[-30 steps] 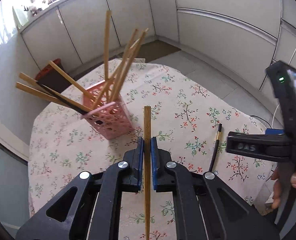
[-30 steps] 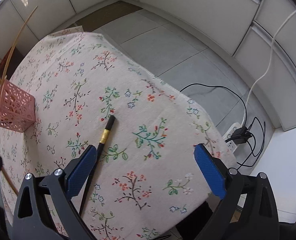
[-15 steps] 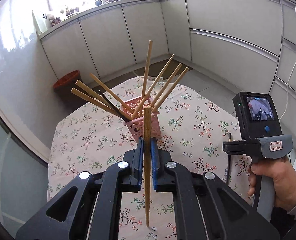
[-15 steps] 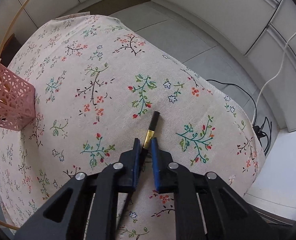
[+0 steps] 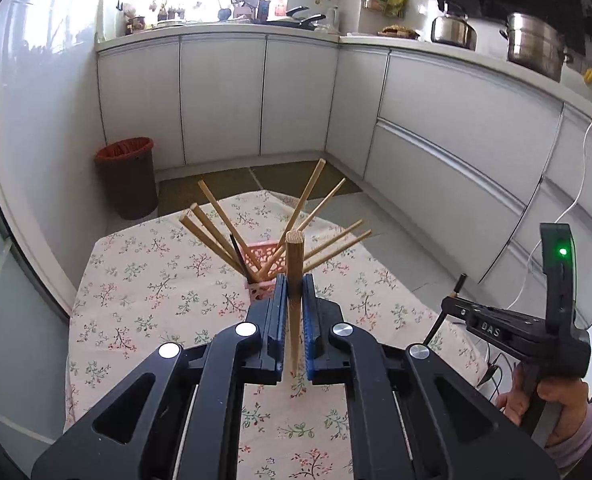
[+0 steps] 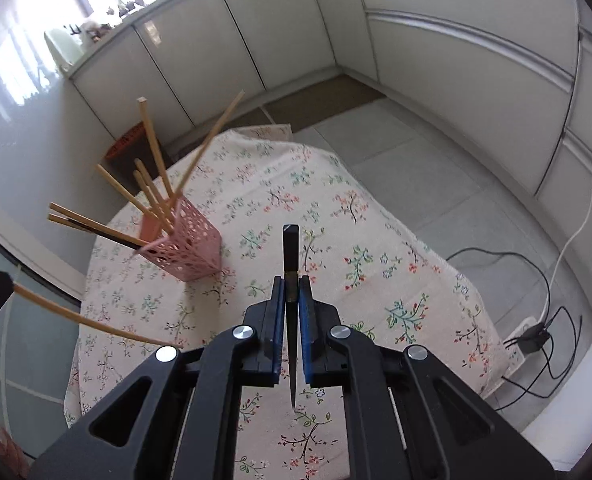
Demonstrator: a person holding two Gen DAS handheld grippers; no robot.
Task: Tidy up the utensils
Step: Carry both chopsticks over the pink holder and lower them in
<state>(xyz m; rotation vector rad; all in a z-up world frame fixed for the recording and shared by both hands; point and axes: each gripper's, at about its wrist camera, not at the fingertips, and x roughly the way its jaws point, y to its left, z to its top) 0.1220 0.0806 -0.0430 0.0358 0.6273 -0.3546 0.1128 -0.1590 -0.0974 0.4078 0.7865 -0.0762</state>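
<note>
Floral tablecloth (image 5: 144, 280) w/ pink holder (image 6: 188, 244); left hand-held gripper (image 5: 295, 292) clamps bamboo chopstick (image 5: 294, 264), right hand-held gripper (image 6: 292, 292) clamps black chopstick (image 6: 291, 248).

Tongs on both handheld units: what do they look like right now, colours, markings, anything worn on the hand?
Both tongs are matte black plastic linkages with silver rivets and blue pads on the fingers: left tongs, right tongs. From the left wrist view, the right unit's body carries embossed "DAS" lettering and a lit green indicator. The hand gripping its handle shows a lilac sleeve cuff.
</note>
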